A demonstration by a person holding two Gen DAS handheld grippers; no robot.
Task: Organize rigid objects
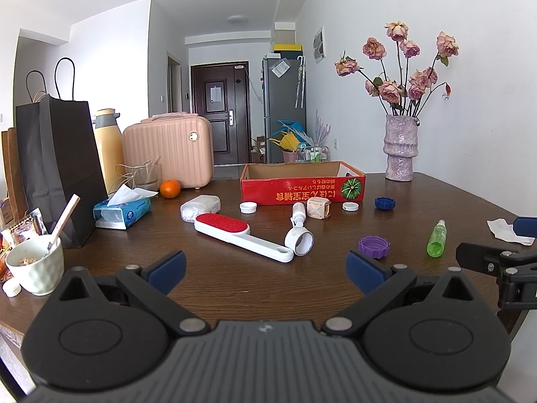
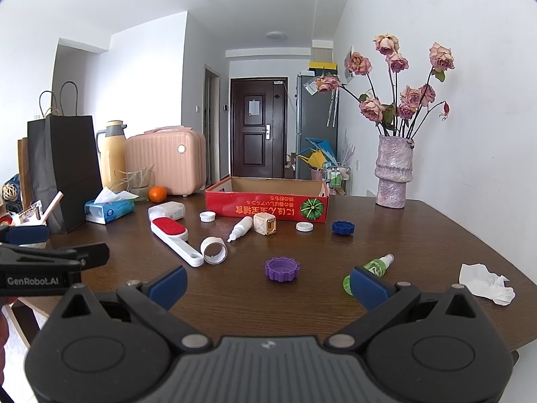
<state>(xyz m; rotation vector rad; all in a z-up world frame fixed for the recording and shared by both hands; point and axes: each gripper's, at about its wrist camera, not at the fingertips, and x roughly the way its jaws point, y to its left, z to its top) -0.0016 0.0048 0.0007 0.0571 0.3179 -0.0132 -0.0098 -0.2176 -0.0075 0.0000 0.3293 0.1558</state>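
Note:
Loose items lie on the brown table [image 1: 235,288] before a red open cardboard box [image 1: 302,189], which also shows in the right wrist view [image 2: 266,206]. There is a white lint brush with a red pad [image 1: 240,235] [image 2: 174,240], a tape roll [image 1: 299,241] [image 2: 213,250], a white dropper bottle [image 1: 298,213] [image 2: 241,229], a beige cube [image 1: 318,208] [image 2: 265,224], a purple cap [image 1: 373,247] [image 2: 282,268], a blue cap [image 1: 384,203] [image 2: 343,227], white lids [image 1: 248,207] [image 2: 304,226] and a green spray bottle [image 1: 437,239] [image 2: 377,265]. My left gripper [image 1: 265,268] is open and empty near the table's front. My right gripper [image 2: 268,282] is open and empty, its right finger just in front of the green bottle.
A vase of roses [image 1: 399,147] stands at the back right. A pink case [image 1: 171,149], thermos [image 1: 108,144], black bag [image 1: 57,168], tissue pack [image 1: 122,210], orange [image 1: 169,188] and bowl [image 1: 35,268] crowd the left. A crumpled tissue [image 2: 486,283] lies at right.

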